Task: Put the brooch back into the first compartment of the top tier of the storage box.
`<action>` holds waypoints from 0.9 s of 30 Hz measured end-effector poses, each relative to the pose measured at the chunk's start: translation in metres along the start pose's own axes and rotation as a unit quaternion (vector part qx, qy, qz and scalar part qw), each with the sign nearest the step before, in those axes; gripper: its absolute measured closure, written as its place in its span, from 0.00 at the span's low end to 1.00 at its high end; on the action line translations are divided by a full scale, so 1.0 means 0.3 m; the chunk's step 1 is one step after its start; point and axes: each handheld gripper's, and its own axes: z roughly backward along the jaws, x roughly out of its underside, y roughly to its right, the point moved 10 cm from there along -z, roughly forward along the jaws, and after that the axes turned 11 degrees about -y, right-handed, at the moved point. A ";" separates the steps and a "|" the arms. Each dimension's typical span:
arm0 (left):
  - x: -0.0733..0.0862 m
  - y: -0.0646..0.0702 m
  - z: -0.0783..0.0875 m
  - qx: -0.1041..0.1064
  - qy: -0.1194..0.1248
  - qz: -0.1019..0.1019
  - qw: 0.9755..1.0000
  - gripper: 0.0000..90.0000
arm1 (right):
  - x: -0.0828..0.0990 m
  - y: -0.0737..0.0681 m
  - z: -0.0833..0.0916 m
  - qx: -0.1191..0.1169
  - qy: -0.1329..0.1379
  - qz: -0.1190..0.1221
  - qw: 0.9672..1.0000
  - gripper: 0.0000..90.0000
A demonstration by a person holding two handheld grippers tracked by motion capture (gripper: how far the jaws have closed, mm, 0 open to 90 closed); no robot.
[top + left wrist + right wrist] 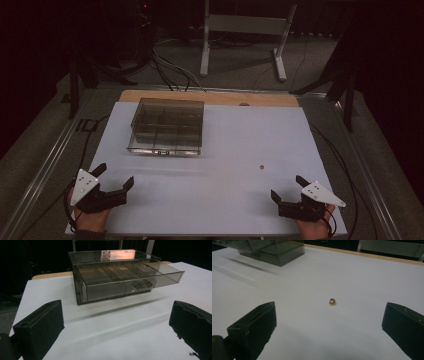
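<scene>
1. Your two hand-held grippers sit nearest the camera, at the near edge of the white table sheet (225,150): left gripper (114,176) at the near-left corner, right gripper (289,186) at the near-right corner, well apart from each other.
2. Left gripper: jaws spread wide, nothing between them, nothing touching the pads. In the left gripper view it (112,322) looks straight at the smoked transparent plastic organiser box (115,275).
3. Right gripper: jaws also wide apart and empty. In the right gripper view it (328,322) is lined up on the small round amber bead (332,301).
4. Bead: lies alone on the bare sheet ahead of your right gripper, clear of both jaws, not touched. In the high view the bead (261,167) is right of table centre, well apart from the box.
5. Box (167,125): stands on the far-left part of the sheet, near the wooden table edge (270,99). Its clear drawer with dividers (160,273) is pulled partway out towards you; compartments look empty as far as you can tell.
</scene>
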 end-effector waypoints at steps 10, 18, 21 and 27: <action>0.001 0.007 -0.004 -0.004 -0.004 -0.007 1.000 0.00 | -0.007 0.010 0.012 0.000 0.004 -0.016 1.000 0.00; -0.002 0.005 -0.005 -0.013 -0.004 -0.013 1.000 0.00 | -0.021 0.022 0.035 0.007 0.001 -0.019 1.000 0.00; -0.002 0.007 -0.008 -0.014 -0.007 -0.018 1.000 0.00 | -0.034 0.027 0.046 0.009 0.001 -0.020 1.000 0.00; 0.002 0.015 -0.020 -0.011 -0.014 -0.022 1.000 0.00 | -0.053 0.035 0.041 0.008 -0.016 -0.028 0.999 0.00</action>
